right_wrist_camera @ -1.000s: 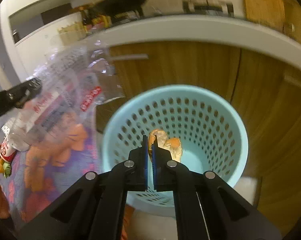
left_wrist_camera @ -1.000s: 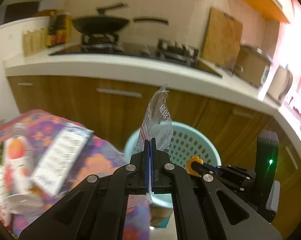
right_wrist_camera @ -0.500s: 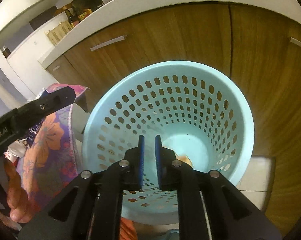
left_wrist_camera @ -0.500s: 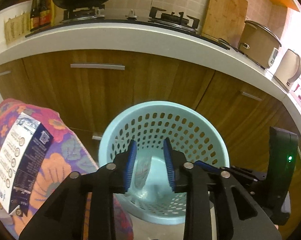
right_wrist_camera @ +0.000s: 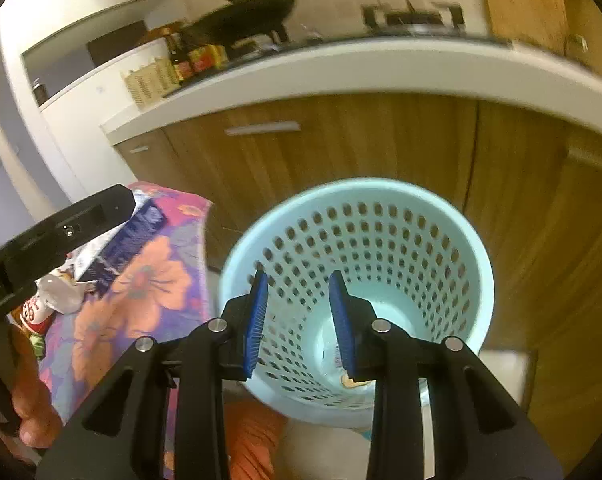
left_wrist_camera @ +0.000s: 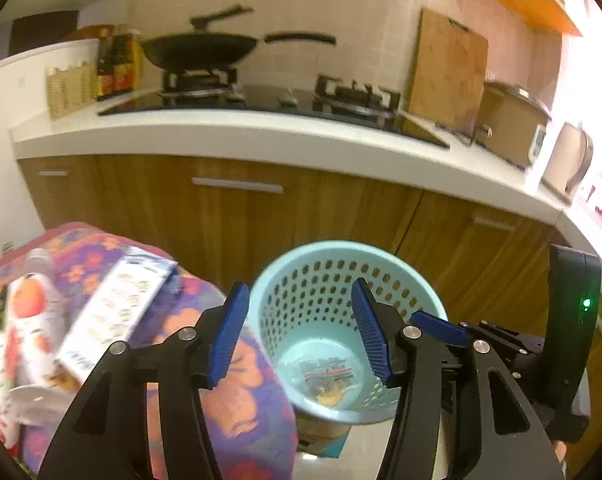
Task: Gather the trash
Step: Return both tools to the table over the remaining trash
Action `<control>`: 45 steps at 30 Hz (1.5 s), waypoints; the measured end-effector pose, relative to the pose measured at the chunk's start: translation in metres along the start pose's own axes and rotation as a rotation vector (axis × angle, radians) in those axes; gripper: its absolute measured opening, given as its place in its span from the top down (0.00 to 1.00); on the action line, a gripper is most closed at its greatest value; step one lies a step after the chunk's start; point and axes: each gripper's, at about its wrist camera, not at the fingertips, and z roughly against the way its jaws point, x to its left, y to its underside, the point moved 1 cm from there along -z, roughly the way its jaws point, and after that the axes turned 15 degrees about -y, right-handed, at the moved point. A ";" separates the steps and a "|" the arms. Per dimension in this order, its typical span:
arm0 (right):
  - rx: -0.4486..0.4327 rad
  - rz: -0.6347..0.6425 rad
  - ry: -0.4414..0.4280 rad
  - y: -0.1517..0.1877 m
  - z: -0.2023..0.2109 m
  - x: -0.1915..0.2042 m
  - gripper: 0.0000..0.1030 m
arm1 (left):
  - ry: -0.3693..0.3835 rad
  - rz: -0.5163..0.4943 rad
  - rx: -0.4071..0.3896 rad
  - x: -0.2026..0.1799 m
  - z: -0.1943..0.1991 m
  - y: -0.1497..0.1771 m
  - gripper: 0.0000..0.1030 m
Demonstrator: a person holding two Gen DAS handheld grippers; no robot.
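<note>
A light blue perforated trash basket [left_wrist_camera: 313,276] stands on the floor by the wooden cabinets; it also shows in the right wrist view [right_wrist_camera: 381,200]. A clear printed wrapper [left_wrist_camera: 329,374] and an orange scrap lie at its bottom. My left gripper [left_wrist_camera: 299,334] is open and empty above the basket's near rim. My right gripper [right_wrist_camera: 299,322] is open and empty over the basket. On the flowered tablecloth [left_wrist_camera: 229,400] lie a white-and-blue box [left_wrist_camera: 117,308] and an orange-printed bottle [left_wrist_camera: 29,316].
A kitchen counter [left_wrist_camera: 261,140] with a stove and black pan [left_wrist_camera: 201,50] runs behind the basket. Wooden cabinet doors [right_wrist_camera: 381,136] close off the space behind. The left gripper's body [right_wrist_camera: 53,236] crosses the left of the right wrist view.
Both grippers went from shut to open. The left let go of the clear wrapper, the right of the orange scrap; both now lie in the basket. The left view has pulled back and up.
</note>
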 end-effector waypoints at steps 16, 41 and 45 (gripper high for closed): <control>0.043 0.329 -0.206 0.026 -0.027 0.189 0.72 | -0.304 0.181 -0.169 0.176 0.130 0.046 0.35; 0.342 0.544 -0.390 0.111 -0.117 0.349 0.72 | -0.334 0.565 0.177 0.352 0.122 0.177 0.42; 0.383 0.533 -0.379 0.111 -0.129 0.352 0.72 | -0.308 0.586 0.222 0.357 0.107 0.179 0.52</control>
